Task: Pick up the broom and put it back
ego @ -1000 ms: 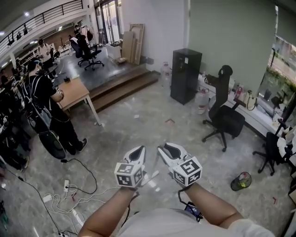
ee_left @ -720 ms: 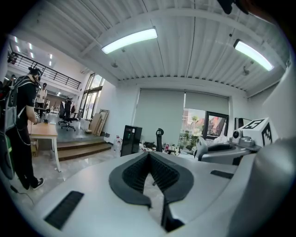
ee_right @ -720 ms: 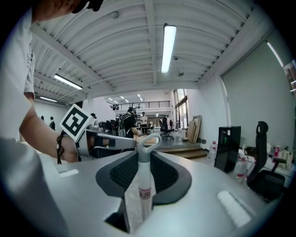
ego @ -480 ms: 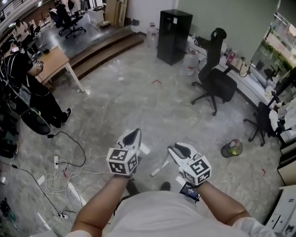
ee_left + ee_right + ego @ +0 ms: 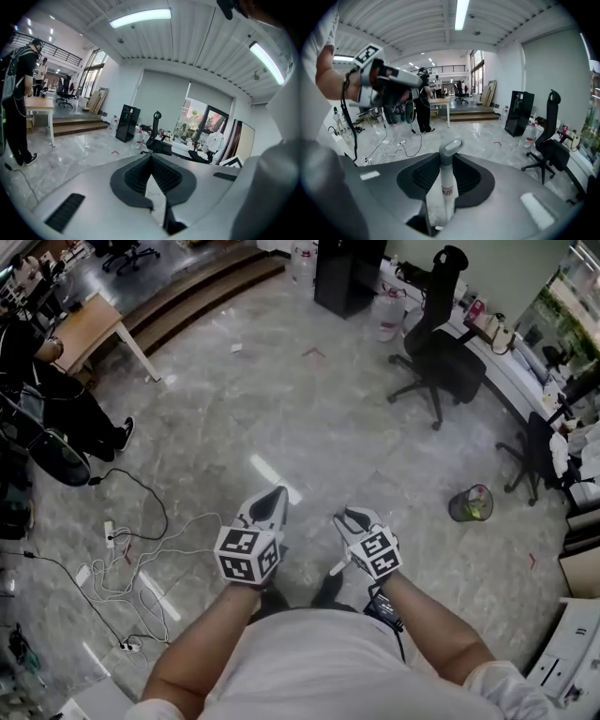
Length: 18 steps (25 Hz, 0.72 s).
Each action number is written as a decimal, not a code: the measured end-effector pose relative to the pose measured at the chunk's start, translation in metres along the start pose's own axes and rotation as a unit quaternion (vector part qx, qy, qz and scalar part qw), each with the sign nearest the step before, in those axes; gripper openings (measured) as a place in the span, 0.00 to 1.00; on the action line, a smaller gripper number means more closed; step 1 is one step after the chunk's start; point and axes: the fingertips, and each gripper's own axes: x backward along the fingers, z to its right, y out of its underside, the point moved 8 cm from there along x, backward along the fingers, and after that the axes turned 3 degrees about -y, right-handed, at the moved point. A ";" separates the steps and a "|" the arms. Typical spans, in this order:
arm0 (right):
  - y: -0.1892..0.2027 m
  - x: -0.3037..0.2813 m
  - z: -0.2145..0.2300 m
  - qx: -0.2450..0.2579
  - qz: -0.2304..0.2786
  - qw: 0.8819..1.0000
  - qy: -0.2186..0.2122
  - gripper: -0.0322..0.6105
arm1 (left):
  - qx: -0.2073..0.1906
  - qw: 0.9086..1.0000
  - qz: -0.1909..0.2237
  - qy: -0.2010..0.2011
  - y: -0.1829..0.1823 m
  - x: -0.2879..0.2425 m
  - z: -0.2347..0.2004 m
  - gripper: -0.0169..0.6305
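White plastic, smooth and round, is showing between the jaws of the right gripper (image 5: 354,519). The broom handle (image 5: 446,183) is running through the gap, both pads are pressing on it, and its grey hanging loop (image 5: 451,149) is poking out past the fingertips. In the head view this gripper is hanging to the left of the mesh wastebasket (image 5: 470,503), low over the marble floor (image 5: 281,399). Only a short white stretch of the handle is peeking out beneath it, and the brush end is staying out of sight. The left gripper (image 5: 272,501) is floating farther from the wastebasket, clenched on nothing, its tips meeting. Trouble is likely coming from that one-sided grasp. With a slick handle held only near its top, the pole may be sliding through the pads or swinging like a pendulum as the person is walking. Farther left of the wastebasket, beyond both grippers, loose cables (image 5: 141,549) are trailing over the floor, and an unseen brush end could be snagging them. Beyond the wastebasket an office chair (image 5: 441,362) is standing, another thing for a swinging pole to be knocking.
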 end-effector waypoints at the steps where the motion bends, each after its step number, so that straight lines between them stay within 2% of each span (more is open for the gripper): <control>1: 0.008 -0.017 0.002 0.000 -0.009 1.000 -0.003 0.19 | 0.001 1.000 -0.001 -0.004 0.001 0.003 -0.005 0.03; 4: 0.017 -0.064 0.008 0.011 -0.010 1.000 -0.009 0.19 | 0.003 1.000 -0.002 -0.018 0.004 0.009 -0.022 0.03; 9: -0.006 -0.119 0.016 0.005 0.007 1.000 -0.008 0.20 | 0.011 0.999 -0.006 -0.043 0.012 0.014 -0.047 0.03; 18: -0.039 -0.132 0.010 -0.001 0.030 1.000 -0.007 0.22 | 0.019 0.999 -0.001 -0.049 0.013 0.020 -0.075 0.03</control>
